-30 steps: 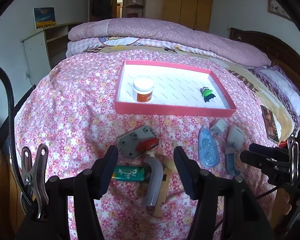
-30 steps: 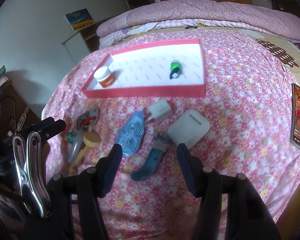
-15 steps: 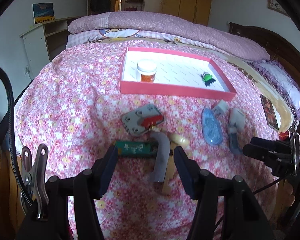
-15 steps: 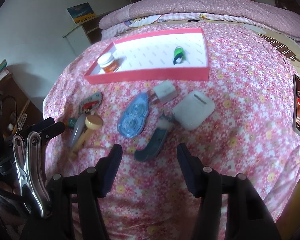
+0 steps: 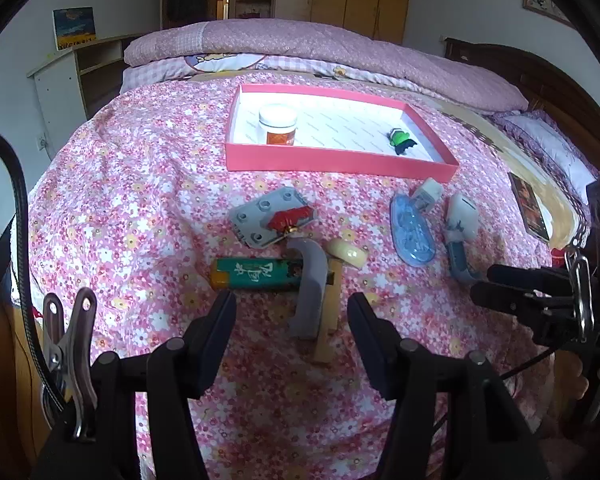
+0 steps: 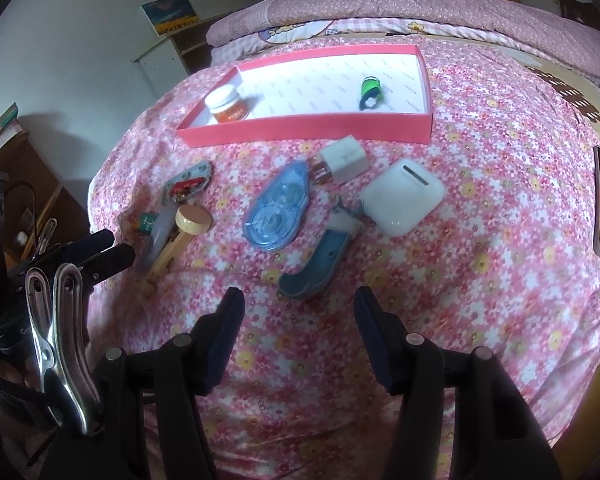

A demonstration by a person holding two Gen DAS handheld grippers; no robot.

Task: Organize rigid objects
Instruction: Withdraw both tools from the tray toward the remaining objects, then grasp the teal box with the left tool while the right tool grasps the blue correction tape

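left gripper (image 5: 292,312): open, empty, now closer to green lighter (image 5: 256,275) just ahead | right gripper (image 6: 298,312): open, empty, blue clip (image 6: 320,260) now nearer | pink tray (image 6: 308,130): far ahead

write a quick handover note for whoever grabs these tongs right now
Left tongs: open, empty, over the grey curved piece, wooden mallet and green lighter.
Right tongs: open, empty, just short of the blue curved tool.
In the pink tray: white-lidded jar and a small green toy.
On the bedspread: grey block with a red part, blue correction-tape dispenser, white charger plug, white earbud case.
Left to do: move those loose items into the tray.
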